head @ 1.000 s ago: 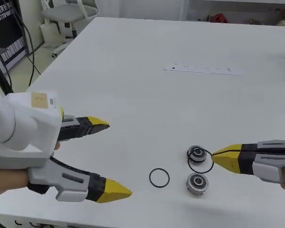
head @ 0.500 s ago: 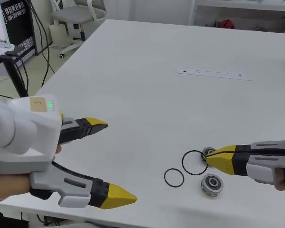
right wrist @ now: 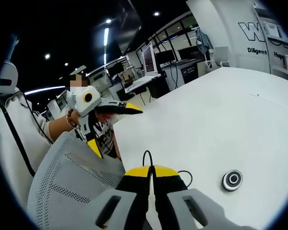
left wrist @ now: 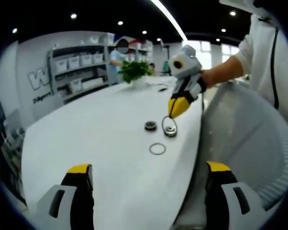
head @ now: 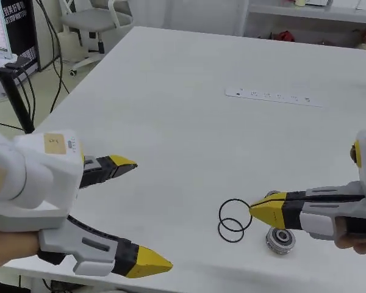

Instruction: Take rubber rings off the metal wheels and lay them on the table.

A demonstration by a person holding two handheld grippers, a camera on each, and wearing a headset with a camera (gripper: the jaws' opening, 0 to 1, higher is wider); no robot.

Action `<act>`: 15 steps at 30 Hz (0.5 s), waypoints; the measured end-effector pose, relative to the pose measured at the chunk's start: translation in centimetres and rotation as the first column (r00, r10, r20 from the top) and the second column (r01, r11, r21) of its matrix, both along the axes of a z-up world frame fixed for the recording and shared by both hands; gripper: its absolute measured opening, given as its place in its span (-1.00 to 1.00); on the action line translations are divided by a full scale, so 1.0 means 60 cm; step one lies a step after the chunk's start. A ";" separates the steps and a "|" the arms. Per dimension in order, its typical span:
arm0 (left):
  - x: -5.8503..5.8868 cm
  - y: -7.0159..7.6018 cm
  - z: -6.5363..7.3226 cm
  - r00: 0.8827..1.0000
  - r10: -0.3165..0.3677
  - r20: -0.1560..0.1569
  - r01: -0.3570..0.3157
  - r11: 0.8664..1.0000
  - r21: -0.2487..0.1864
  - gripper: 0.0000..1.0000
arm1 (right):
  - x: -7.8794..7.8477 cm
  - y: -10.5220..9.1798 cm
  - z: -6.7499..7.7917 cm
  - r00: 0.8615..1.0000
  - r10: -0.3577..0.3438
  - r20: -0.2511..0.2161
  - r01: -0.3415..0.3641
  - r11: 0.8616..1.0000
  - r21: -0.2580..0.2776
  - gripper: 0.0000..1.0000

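Observation:
My right gripper (head: 256,212) is shut on a thin black rubber ring (head: 234,213), which hangs from its yellow tips just above the white table (head: 171,97). A second black ring (head: 230,231) lies flat on the table under it. One metal wheel (head: 280,239) rests beside the gripper's tips; another wheel (head: 272,195) peeks out behind them. In the right gripper view the jaws are pressed together (right wrist: 151,171) on the ring (right wrist: 146,156), with a wheel (right wrist: 232,180) to the right. My left gripper (head: 139,213) is open, well left of the rings, holding nothing.
A white power strip (head: 273,96) lies farther back on the table. The near table edge runs just below the left gripper. An office chair (head: 94,18) and cables stand off the table's far left corner. Shelves line the back wall.
The right gripper has drawn the ring leftward off the rear wheel; the ring now hangs over the ring lying on the table. The left gripper has stayed put, and the head camera shifted.

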State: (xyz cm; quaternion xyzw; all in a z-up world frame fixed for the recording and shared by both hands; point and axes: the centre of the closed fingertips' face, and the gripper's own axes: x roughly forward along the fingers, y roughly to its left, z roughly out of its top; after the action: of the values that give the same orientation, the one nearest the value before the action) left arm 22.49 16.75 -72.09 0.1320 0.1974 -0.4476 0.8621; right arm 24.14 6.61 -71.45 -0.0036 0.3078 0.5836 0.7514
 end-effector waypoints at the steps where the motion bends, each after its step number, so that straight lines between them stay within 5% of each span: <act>1: 0.003 0.002 -0.002 1.000 0.002 -0.002 -0.002 1.000 -0.003 0.97 | 0.000 0.002 -0.003 1.000 0.001 -0.002 -0.001 1.000 -0.004 -1.00; 15: 0.027 -0.011 -0.021 1.000 -0.005 -0.021 0.004 0.999 -0.040 0.94 | 0.016 0.013 -0.063 0.998 0.029 -0.052 -0.033 0.997 -0.077 -1.00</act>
State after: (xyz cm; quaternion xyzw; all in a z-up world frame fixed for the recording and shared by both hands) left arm 24.13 16.07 -73.32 0.1105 0.1972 -0.4549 0.8614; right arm 25.08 7.39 -75.21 -0.0226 0.3492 0.5829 0.7333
